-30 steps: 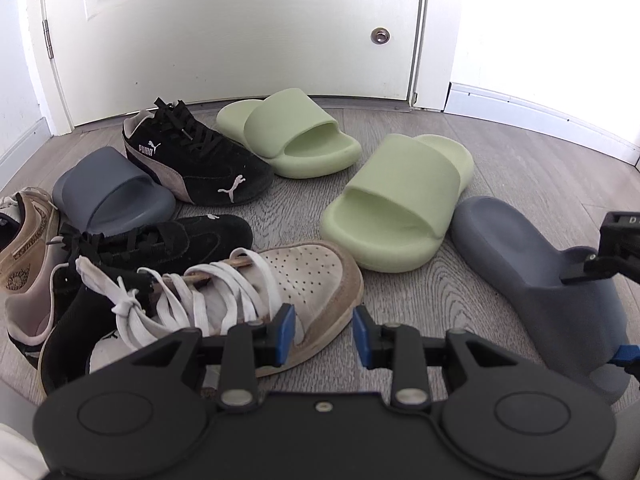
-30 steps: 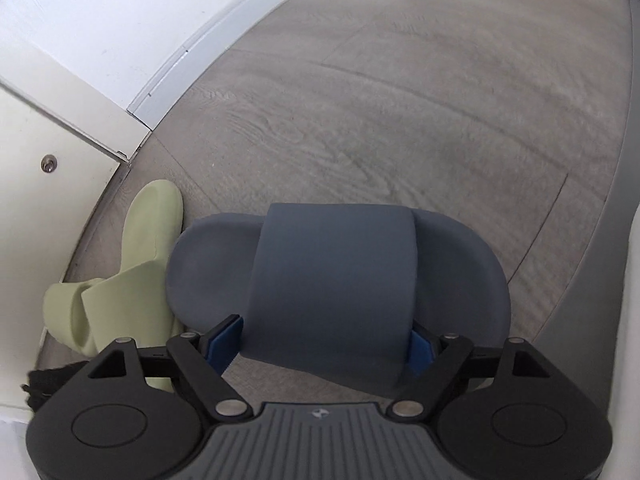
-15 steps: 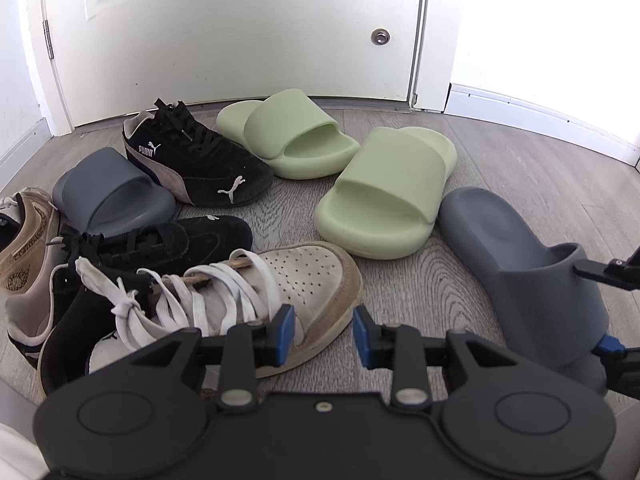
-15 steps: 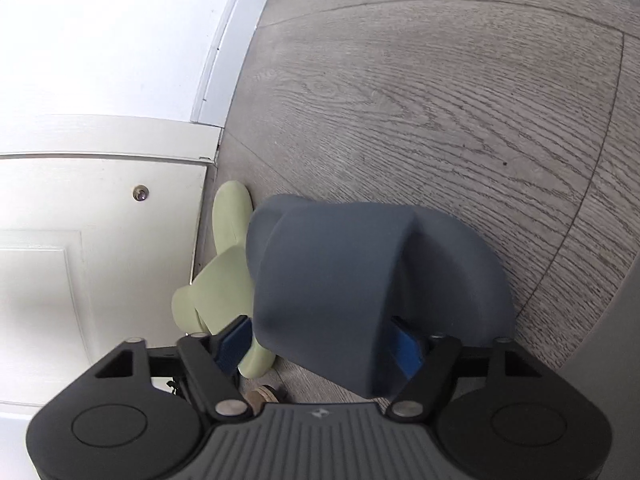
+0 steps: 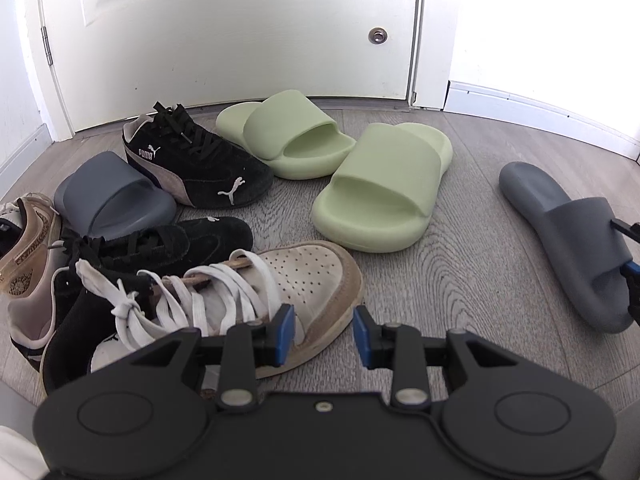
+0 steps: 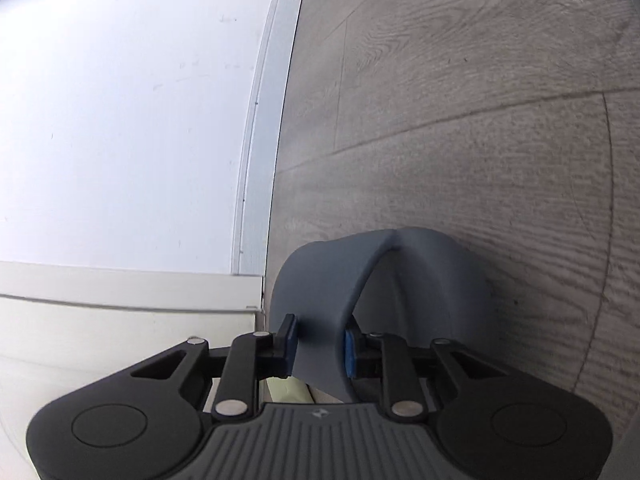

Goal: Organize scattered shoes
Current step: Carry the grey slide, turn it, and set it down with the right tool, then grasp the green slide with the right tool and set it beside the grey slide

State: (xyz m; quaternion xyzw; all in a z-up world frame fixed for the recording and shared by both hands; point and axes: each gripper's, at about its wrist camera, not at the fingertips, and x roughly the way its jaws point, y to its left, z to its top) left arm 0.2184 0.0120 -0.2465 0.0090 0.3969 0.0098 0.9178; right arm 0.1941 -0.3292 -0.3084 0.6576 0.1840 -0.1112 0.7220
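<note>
Looking along the left gripper (image 5: pixel 319 334), its blue-padded jaws stand apart on nothing, above a tan-and-white laced leather sneaker (image 5: pixel 256 300). Off right, clear of the pile, lies the dark grey moulded foam slide (image 5: pixel 576 240), probably light and springy, its toe cut off.

From the right gripper (image 6: pixel 318 346), jaws pinch that slide's strap, a sensible hold; the sole's contact with the grey wood-grain floor (image 6: pixel 480 120) is hidden.

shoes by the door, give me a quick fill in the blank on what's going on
1. The right gripper is shut on the strap of a ____ slide.
2. The two slides lying side by side before the door are pale ____.
3. The left gripper is open and holds ____.

Missing words: grey; green; nothing
</note>
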